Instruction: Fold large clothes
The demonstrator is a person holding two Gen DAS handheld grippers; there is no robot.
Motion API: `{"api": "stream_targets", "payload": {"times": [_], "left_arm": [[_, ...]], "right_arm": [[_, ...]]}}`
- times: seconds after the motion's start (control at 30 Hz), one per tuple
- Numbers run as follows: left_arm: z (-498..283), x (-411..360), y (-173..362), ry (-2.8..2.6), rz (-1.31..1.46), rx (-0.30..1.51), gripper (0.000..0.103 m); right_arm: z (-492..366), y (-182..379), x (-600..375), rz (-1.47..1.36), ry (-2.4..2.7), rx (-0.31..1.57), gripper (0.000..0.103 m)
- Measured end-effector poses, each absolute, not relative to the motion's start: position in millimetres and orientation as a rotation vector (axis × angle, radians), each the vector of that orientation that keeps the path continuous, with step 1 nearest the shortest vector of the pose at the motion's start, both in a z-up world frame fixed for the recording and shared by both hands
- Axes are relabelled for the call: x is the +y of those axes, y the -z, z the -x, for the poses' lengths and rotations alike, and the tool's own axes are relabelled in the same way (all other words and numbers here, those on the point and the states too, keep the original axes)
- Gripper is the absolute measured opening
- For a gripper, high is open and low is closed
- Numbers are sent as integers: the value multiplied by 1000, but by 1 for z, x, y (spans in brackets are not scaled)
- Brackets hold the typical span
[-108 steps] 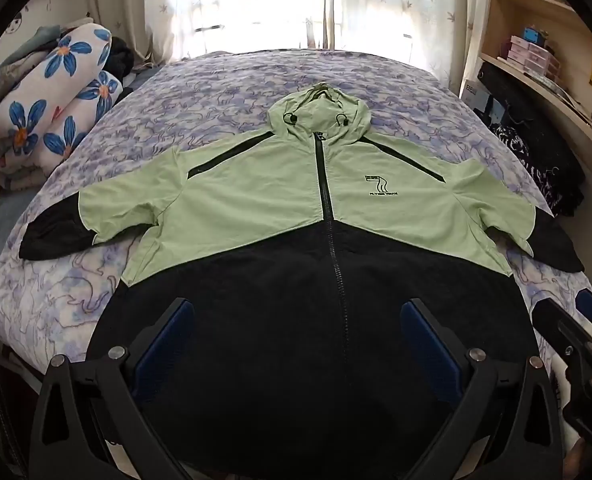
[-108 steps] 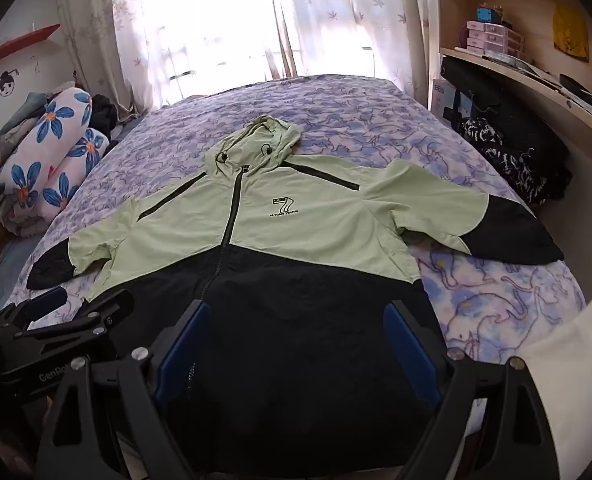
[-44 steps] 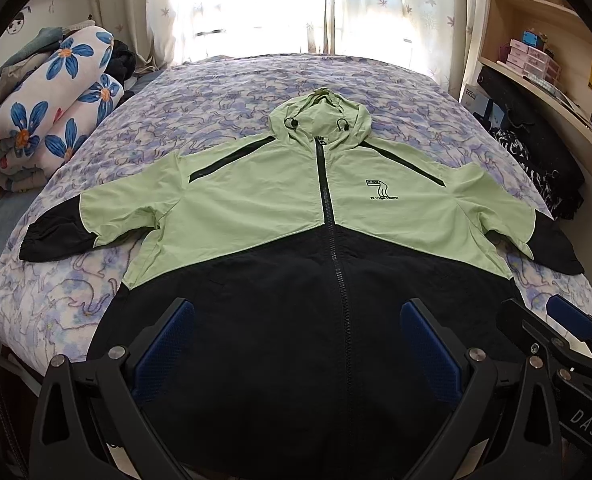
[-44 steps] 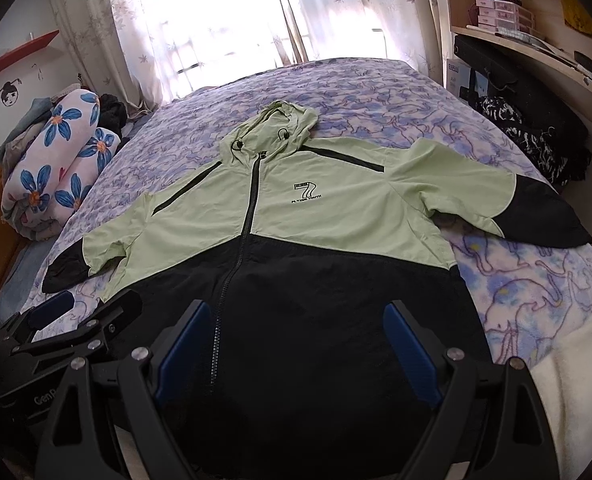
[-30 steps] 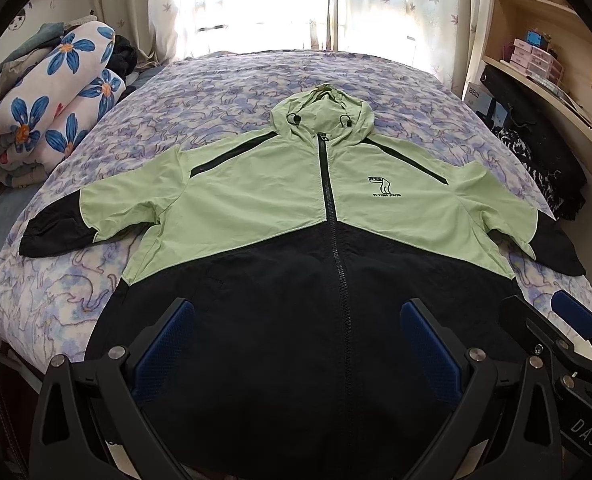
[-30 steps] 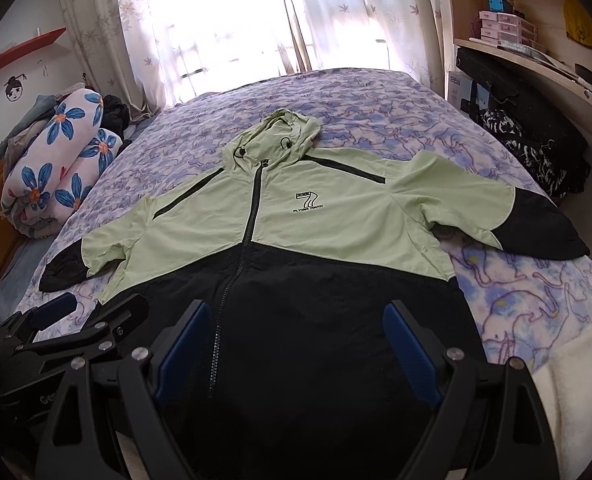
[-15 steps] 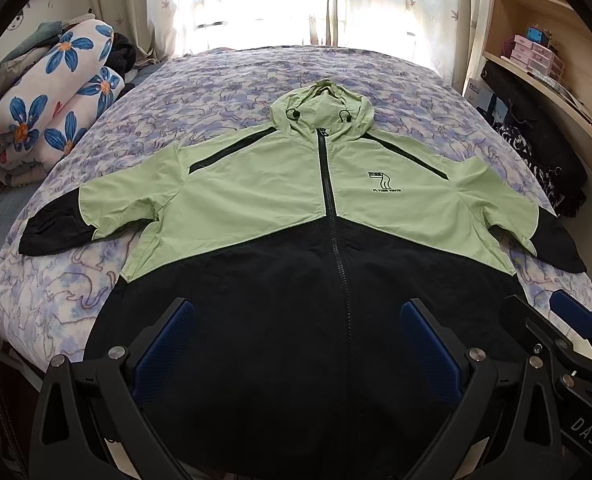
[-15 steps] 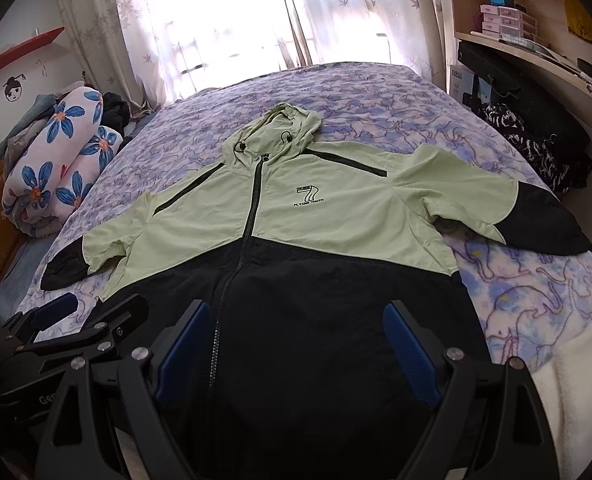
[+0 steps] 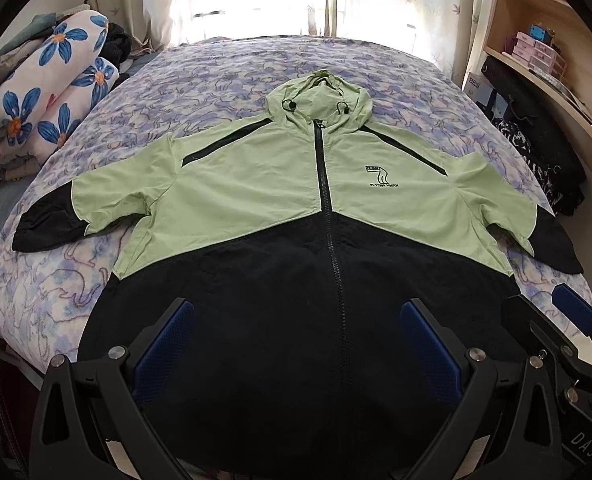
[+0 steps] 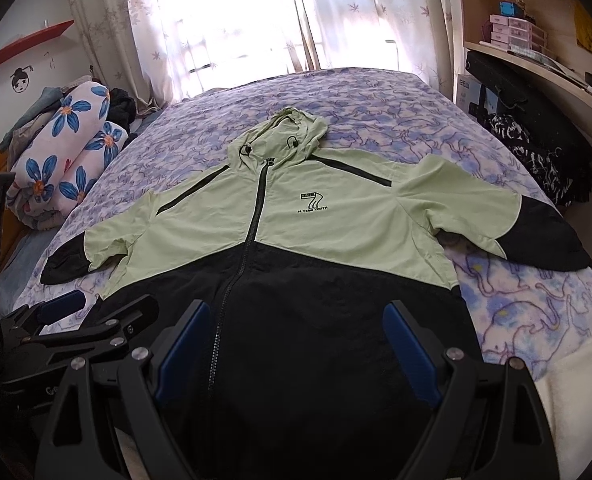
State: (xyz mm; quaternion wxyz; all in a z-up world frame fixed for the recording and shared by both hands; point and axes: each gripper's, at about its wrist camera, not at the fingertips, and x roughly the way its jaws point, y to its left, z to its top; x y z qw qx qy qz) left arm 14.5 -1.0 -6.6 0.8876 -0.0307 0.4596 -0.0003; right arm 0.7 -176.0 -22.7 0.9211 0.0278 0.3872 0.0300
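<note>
While both jaws gape wide and empty, the left hand-held gripper (image 9: 296,352) and right hand-held gripper (image 10: 296,348) hover over the black hem of a green-and-black hooded jacket (image 9: 256,184), spread flat, zipped, sleeves out, on a purple-patterned bed (image 9: 224,64).

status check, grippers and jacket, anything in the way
Left gripper open, right gripper open, both empty over the hem. Jacket flat, zipped, unfolded. Nothing lying on it.
</note>
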Motion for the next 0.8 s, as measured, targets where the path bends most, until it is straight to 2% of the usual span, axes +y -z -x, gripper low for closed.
{"api": "stream_targets", "payload": {"times": [0.53, 0.8], "left_arm": [[-51, -37, -42, 67, -10, 833, 102], [-82, -78, -76, 154, -31, 745, 102]], "right_arm": [[-40, -24, -213, -49, -68, 782, 89], [-52, -66, -250, -33, -18, 676, 89]]}}
